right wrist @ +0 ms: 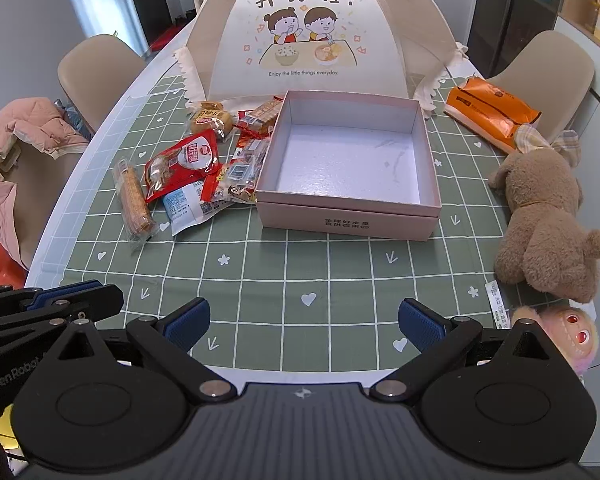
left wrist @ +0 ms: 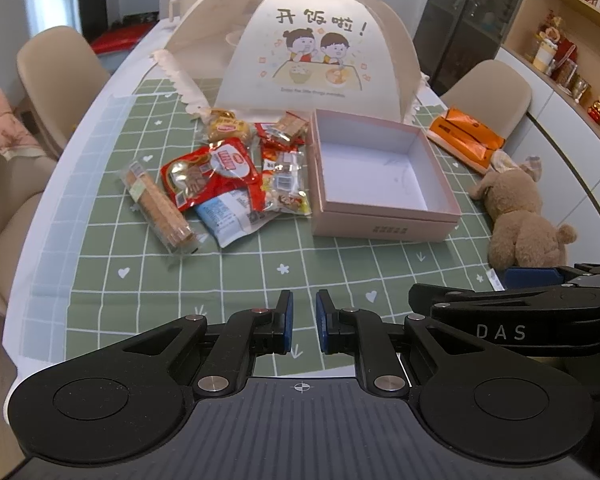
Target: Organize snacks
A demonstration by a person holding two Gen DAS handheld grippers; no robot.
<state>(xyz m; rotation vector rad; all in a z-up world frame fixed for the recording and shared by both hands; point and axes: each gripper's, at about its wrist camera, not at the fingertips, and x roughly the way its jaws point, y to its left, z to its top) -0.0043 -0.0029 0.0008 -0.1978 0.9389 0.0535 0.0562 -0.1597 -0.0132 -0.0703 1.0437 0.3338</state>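
A pile of snack packets [left wrist: 236, 168] [right wrist: 204, 164] lies on the green checked tablecloth, just left of an open pink box [left wrist: 384, 222] [right wrist: 348, 220] whose white inside holds nothing. The pile includes a long sleeve of crackers [left wrist: 160, 204] [right wrist: 134, 200], a red packet [left wrist: 212, 172] [right wrist: 184, 160], a blue-and-white packet [left wrist: 228, 216] [right wrist: 184, 208] and a wrapped bun [left wrist: 224, 126] [right wrist: 210, 118]. My left gripper [left wrist: 304, 312] hangs over the near cloth, shut on nothing. My right gripper [right wrist: 304, 316] stands open beside it, well short of the box.
A mesh food cover [left wrist: 300, 40] [right wrist: 300, 28] stands behind the box. An orange tissue pack [left wrist: 464, 136] [right wrist: 492, 108] and a brown plush bear [left wrist: 520, 216] [right wrist: 548, 216] lie to the right, a pink plush toy [right wrist: 556, 336] nearer. Chairs [left wrist: 56, 72] ring the table; a pink jacket [right wrist: 24, 144] drapes one.
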